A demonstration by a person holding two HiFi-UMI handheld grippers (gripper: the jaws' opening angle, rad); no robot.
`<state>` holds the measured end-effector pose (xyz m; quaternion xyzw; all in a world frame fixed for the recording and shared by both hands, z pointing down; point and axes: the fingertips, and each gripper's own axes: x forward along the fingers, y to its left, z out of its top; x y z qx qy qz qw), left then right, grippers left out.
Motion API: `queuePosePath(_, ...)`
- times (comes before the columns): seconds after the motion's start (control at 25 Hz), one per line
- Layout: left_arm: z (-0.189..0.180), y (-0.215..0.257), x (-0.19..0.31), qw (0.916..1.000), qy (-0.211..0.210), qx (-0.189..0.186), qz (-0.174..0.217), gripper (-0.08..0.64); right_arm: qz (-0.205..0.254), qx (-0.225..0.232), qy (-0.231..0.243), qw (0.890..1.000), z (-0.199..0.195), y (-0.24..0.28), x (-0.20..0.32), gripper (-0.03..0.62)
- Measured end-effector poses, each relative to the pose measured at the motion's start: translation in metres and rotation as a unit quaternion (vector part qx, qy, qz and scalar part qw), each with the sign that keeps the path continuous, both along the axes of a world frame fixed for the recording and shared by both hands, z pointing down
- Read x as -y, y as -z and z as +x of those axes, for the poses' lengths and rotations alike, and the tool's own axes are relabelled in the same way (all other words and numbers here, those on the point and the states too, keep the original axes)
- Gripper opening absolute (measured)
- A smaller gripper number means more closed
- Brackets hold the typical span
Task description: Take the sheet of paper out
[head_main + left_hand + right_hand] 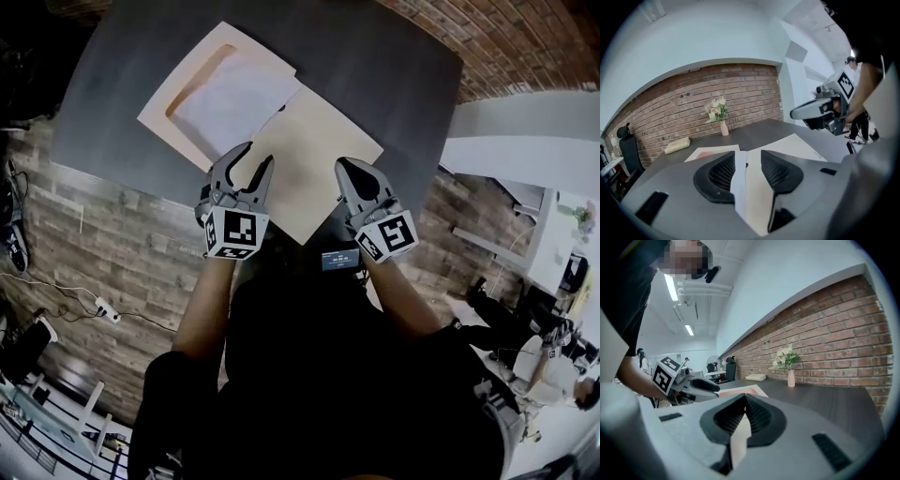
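- Head view: the sheet of paper [234, 98] is white and lies on the far left part of the table [375, 66]. It is partly inside the envelope [314, 155], and its upper part shows through a cut-out window in the pale front.
- The tan part of the envelope lies flat and spreads from the sheet toward the person.
- The left gripper [259, 152] is over the near corner of the sheet, where white meets tan.
- In the left gripper view its jaws [747, 152] stand a little apart. In the narrow gap there is a white strip of the sheet [739, 183] beside the tan envelope [757, 197]. I cannot tell if the pads touch either one.
- The right gripper [349, 169] is at the right edge of the tan part. In the right gripper view its jaws [745, 397] meet at the tips, closed on a tan edge of the envelope [738, 439].
- The two grippers are near each other, side by side, each held by a bare forearm.
- At the far side of the table a pink vase with flowers [723, 123] stands before a brick wall [670, 108].
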<state>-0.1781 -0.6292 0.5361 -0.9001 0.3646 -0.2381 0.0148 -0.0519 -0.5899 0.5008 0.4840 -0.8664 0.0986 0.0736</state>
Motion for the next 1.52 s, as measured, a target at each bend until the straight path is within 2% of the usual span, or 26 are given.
queuePosePath(0.28, 0.025, -0.055, 0.054, 0.9967, -0.016, 0.074, -0.03, 0.161, -0.001, -0.009, 0.006, 1.0, 0.01, -0.028, 0.042, 0.005)
queuePosePath(0.72, 0.06, -0.124, 0.112, 0.9814, -0.019, 0.168, -0.09, 0.173, -0.028, 0.007, 0.015, 0.999, 0.035, -0.068, 0.097, 0.005)
queuePosePath(1.0, 0.057, -0.146, 0.123, 0.9744, -0.012, 0.196, -0.11, 0.173, -0.038, 0.019, 0.009, 0.999, 0.044, -0.079, 0.102, 0.005)
queuePosePath(1.12, 0.056, -0.153, 0.122, 0.9733, -0.007, 0.192, -0.126, 0.164, -0.041, 0.022, 0.004, 0.999, 0.048, -0.082, 0.1, 0.005)
queuePosePath(1.24, 0.055, -0.154, 0.12, 0.9734, -0.004, 0.183, -0.137, 0.111, -0.042, 0.025, 0.002, 0.999, 0.049, -0.083, 0.1, 0.005)
queuePosePath(1.28, 0.054, -0.155, 0.119, 0.9732, 0.0, 0.184, -0.138, 0.042, -0.043, 0.026, 0.002, 0.999, 0.05, -0.083, 0.1, 0.005)
queuePosePath(1.32, 0.053, -0.156, 0.12, 0.9729, 0.004, 0.185, -0.14, 0.025, -0.043, 0.027, 0.001, 0.999, 0.051, -0.083, 0.1, 0.005)
queuePosePath(1.52, 0.05, -0.156, 0.118, 0.9734, 0.013, 0.174, -0.148, -0.003, -0.041, 0.031, 0.001, 0.999, 0.052, -0.083, 0.099, 0.005)
